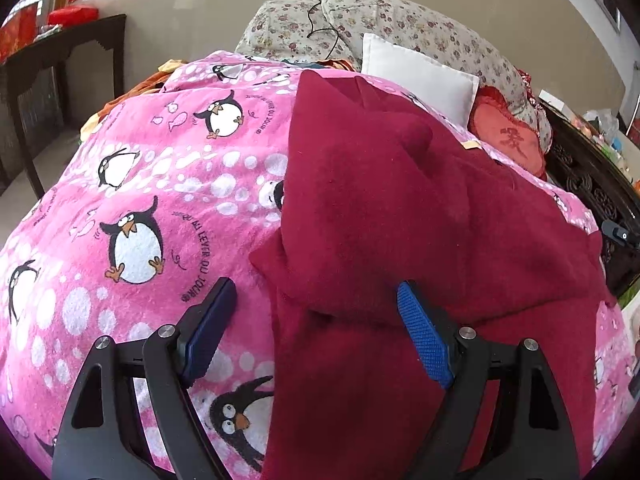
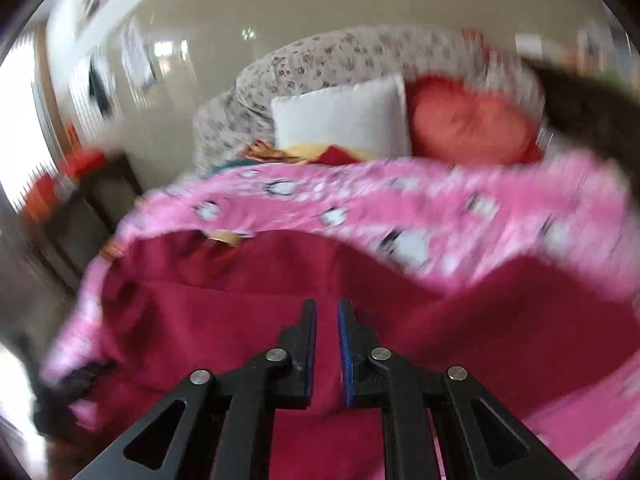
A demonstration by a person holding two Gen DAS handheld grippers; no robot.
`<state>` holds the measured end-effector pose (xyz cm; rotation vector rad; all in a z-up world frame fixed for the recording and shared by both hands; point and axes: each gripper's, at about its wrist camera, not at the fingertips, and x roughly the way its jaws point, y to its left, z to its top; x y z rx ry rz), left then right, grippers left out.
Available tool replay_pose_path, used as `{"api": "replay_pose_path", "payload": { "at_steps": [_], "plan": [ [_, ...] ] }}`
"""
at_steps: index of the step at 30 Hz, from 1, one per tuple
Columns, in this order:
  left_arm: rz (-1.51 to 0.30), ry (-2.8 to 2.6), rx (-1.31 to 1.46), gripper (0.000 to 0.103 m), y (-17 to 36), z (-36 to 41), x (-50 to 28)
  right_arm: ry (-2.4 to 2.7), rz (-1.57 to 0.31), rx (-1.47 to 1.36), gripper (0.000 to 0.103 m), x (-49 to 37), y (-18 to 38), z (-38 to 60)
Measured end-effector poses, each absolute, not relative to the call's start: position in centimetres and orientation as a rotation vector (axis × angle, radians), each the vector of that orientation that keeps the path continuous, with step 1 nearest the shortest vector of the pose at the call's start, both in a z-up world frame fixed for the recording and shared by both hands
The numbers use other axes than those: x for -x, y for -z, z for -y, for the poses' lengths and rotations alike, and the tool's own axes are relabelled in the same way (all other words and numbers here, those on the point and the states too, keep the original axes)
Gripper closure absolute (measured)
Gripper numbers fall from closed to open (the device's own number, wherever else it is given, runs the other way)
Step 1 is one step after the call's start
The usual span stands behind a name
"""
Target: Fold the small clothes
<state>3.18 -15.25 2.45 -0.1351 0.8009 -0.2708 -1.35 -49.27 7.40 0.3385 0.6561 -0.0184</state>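
A dark red fleece garment [image 1: 400, 200] lies spread on a pink penguin-print blanket [image 1: 160, 184], partly folded over itself. My left gripper [image 1: 316, 286] stands open just above the garment's near left edge. Its left pad [image 1: 208, 332] hangs over the blanket and its right pad [image 1: 424, 336] over the red cloth, with nothing pinched. In the blurred right wrist view my right gripper [image 2: 327, 304] has its jaws drawn narrow, shut on a fold of the red garment [image 2: 224, 304], which fills the gap between the pads. The other gripper shows as a dark blur at the left edge.
Beyond the blanket [image 2: 440, 200] lie a white pillow [image 1: 420, 76], a red round cushion [image 1: 508, 140] and floral bedding [image 1: 400, 20]. A dark side table [image 1: 60, 52] with red items stands at the left. Carved dark furniture [image 1: 592, 188] borders the right.
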Motion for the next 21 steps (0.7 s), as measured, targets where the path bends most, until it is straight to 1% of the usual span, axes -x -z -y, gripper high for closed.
{"api": "replay_pose_path", "payload": {
  "at_steps": [1,2,3,4,6,7,8,10,11,13,16,17,19,21],
  "plan": [
    [-0.800,0.273,0.138,0.020,-2.5,15.3,-3.2,0.012,-0.655,-0.358,0.053,1.5,-7.3,49.5],
    [-0.797,0.279,0.147,0.020,-2.4,15.2,-3.2,0.021,-0.643,-0.360,0.045,1.7,-7.3,49.6],
    [-0.795,0.285,0.157,0.020,-2.3,15.0,-3.2,0.044,-0.608,-0.362,0.039,2.1,-7.4,49.8],
    [-0.792,0.290,0.167,0.020,-2.3,14.9,-3.2,0.050,-0.604,-0.355,0.039,2.0,-7.3,49.8],
    [-0.793,0.295,0.180,0.020,-2.1,14.8,-3.3,0.065,-0.662,-0.324,0.039,0.8,-6.5,49.5],
    [-0.792,0.295,0.178,0.020,-2.1,14.8,-3.3,0.069,-0.706,-0.309,0.041,-0.2,-5.6,49.1],
    [-0.790,0.294,0.174,0.020,-2.1,14.9,-3.3,0.055,-0.730,-0.298,0.045,-0.7,-5.2,48.8],
    [-0.785,0.299,0.176,0.020,-2.1,14.8,-3.2,0.027,-0.769,-0.225,0.099,-1.7,-4.2,47.5],
    [-0.783,0.305,0.187,0.020,-2.2,14.7,-3.2,0.046,-0.760,-0.182,0.099,-1.6,-4.2,47.1],
    [-0.772,0.328,0.232,0.020,-2.5,13.8,-3.1,0.031,-0.677,-0.145,0.099,-0.4,-5.6,46.5],
    [-0.690,0.306,0.310,0.020,-3.8,12.2,-2.6,0.070,-0.574,-0.100,0.099,2.1,-8.8,46.9],
    [-0.674,0.289,0.311,0.020,-4.1,12.0,-2.6,0.113,-0.570,-0.086,0.099,2.4,-9.2,47.4],
    [-0.702,0.284,0.290,0.020,-3.7,12.3,-3.0,0.181,-0.616,-0.052,0.099,2.0,-8.6,48.1],
    [-0.768,0.289,0.266,0.020,-2.5,13.1,-3.6,0.210,-0.738,-0.013,0.098,0.5,-6.3,48.6]
  ]
}}
